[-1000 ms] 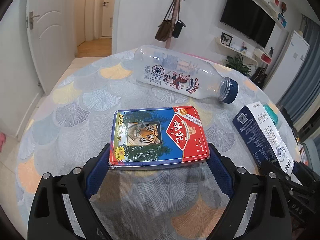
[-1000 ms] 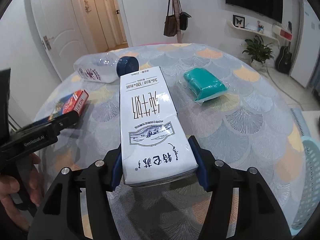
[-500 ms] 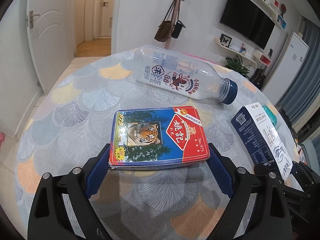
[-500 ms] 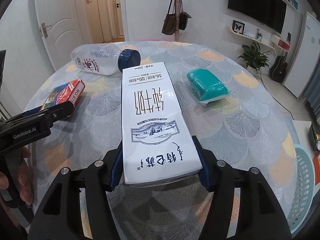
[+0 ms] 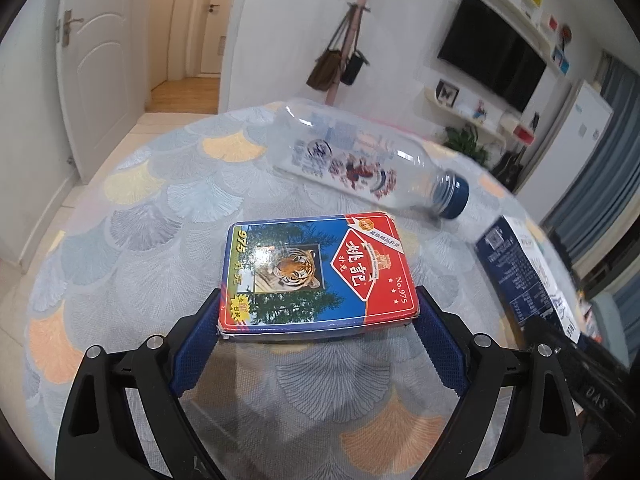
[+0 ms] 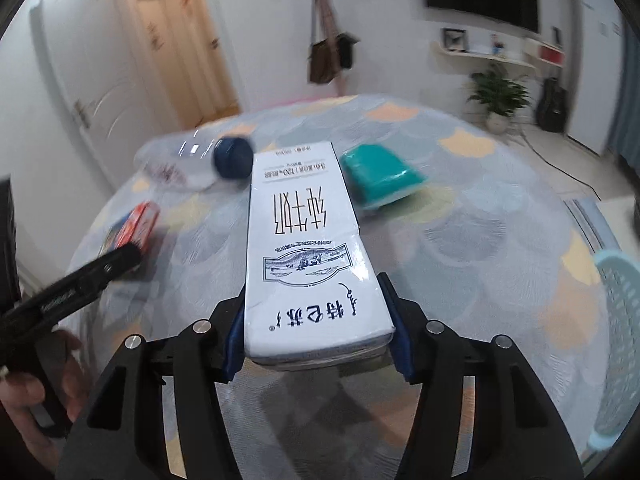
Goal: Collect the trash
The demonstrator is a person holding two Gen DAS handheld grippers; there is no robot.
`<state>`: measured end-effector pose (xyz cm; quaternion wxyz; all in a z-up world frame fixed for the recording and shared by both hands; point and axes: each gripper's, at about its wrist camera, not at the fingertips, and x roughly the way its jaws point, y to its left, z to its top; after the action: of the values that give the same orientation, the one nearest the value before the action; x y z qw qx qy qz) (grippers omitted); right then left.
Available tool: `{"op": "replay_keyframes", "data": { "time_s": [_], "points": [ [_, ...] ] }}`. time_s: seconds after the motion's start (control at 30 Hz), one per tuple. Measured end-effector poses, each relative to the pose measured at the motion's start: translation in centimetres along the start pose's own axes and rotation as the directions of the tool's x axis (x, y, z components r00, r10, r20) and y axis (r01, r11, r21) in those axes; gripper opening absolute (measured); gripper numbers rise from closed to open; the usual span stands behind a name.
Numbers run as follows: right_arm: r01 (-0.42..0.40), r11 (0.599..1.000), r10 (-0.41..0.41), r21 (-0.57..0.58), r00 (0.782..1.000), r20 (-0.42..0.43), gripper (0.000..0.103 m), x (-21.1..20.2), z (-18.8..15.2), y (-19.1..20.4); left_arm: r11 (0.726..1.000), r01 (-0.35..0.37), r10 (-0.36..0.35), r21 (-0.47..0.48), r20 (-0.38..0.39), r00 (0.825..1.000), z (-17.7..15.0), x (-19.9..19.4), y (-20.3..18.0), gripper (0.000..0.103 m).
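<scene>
The left gripper [image 5: 318, 320] fingers clasp the card box [image 5: 316, 270]; the right gripper [image 6: 316, 334], whose fingers have just been closing, clamps the milk carton [image 6: 308, 256]. Beyond the carton on the worktop [image 6: 480, 240] lie a clear bottle [image 6: 192, 160], touching its far corner, and a teal packet [image 6: 380, 176] beside it. A pale blue basket [image 6: 618, 320] stands off the worktop's edge.

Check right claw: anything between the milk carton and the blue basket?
Nothing visible. The milk carton sits in the right claw; only bare tablecloth lies toward the blue basket at the table's right edge.
</scene>
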<state>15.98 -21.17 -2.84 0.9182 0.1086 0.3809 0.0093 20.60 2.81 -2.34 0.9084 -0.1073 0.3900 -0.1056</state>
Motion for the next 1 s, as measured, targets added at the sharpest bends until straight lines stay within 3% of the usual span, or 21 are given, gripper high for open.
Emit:
{"op": "replay_keyframes", "data": {
  "time_s": [0.1,0.27,0.47,0.73,1.0],
  "points": [
    [0.026,0.999,-0.028,0.019,0.998,0.062,0.052,-1.5,-0.4,-0.3,0.999,0.028,-0.028,-0.018,0.033,0.999,-1.0,-1.6,0.3,0.088],
    [0.026,0.999,-0.023,-0.033,0.996,0.083,0.052,-3.0,-1.6,1.2,0.998,0.057,-0.058,0.023,0.052,0.997,-3.3,-3.9,-0.9,0.088],
    [-0.008,0.999,0.015,-0.054,0.992,0.128,0.051,-4.4,-2.4,2.2,0.997,0.073,-0.073,-0.024,0.0,0.997,-3.1,-2.6,-0.4,0.088],
    [-0.106,0.99,0.096,0.097,0.99,0.105,0.051,-3.4,-2.2,0.6,0.993,0.113,-0.114,-0.032,0.0,0.994,-3.2,-2.5,0.1,0.088],
    [-0.105,0.99,0.096,0.097,0.992,0.085,0.051,-3.0,-2.2,0.8,0.992,0.122,-0.122,-0.033,-0.003,0.993,-3.1,-2.4,0.0,0.088]
  ]
}}
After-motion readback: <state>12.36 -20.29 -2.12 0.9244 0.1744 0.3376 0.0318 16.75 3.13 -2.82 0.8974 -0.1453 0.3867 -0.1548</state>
